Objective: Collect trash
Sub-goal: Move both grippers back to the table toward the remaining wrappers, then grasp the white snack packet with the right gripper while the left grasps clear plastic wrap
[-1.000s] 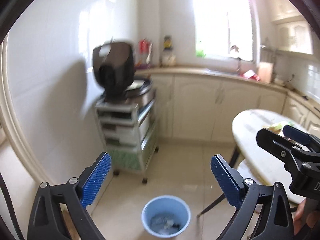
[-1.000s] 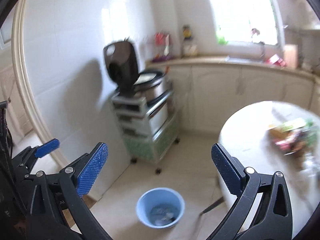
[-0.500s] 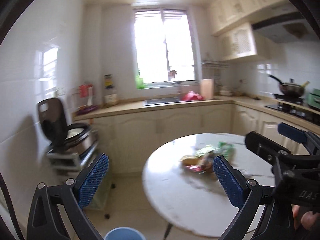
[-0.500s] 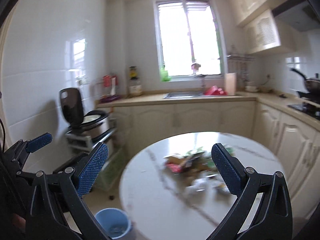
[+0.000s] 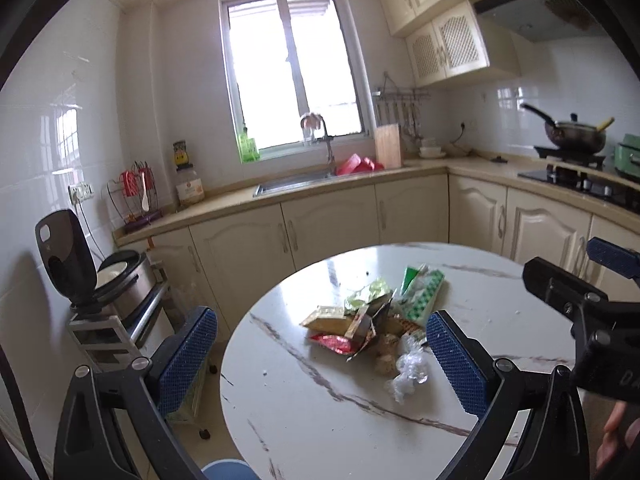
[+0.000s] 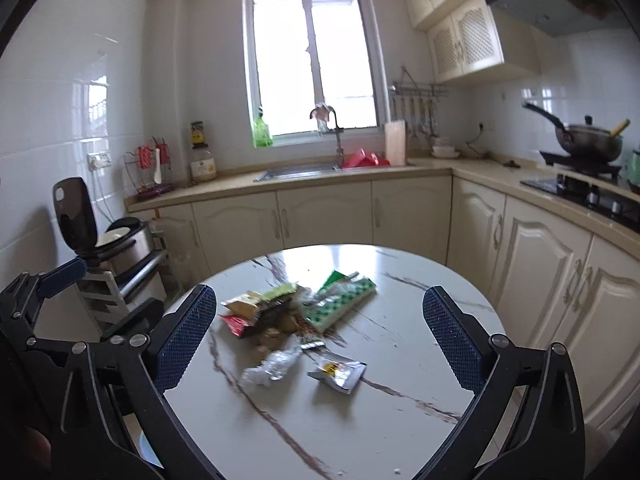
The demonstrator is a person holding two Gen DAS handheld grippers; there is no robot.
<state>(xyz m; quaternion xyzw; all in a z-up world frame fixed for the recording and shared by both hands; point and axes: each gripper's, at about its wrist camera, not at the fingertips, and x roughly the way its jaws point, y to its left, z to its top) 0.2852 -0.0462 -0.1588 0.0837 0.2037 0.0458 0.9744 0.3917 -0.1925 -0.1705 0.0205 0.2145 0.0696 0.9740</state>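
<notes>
Kitchen, cream cabinets, round marble table [image 6: 360,420] as landmark. Left gripper [image 5: 320,360]: jaws wide apart, empty, above the table's left edge. Trash pile [image 6: 296,312] near table centre: crumpled red, yellow and green wrappers, clear plastic; green-and-white packet [image 6: 340,305] with long axis running from the pile toward the far right. Silver sachet [image 6: 338,371] just beside the pile, nearer side. Right gripper [image 6: 320,344]: jaws wide apart, empty, over the table.

Wrappers [image 6: 296,312] heaped on round marble table [image 6: 400,420].
</notes>
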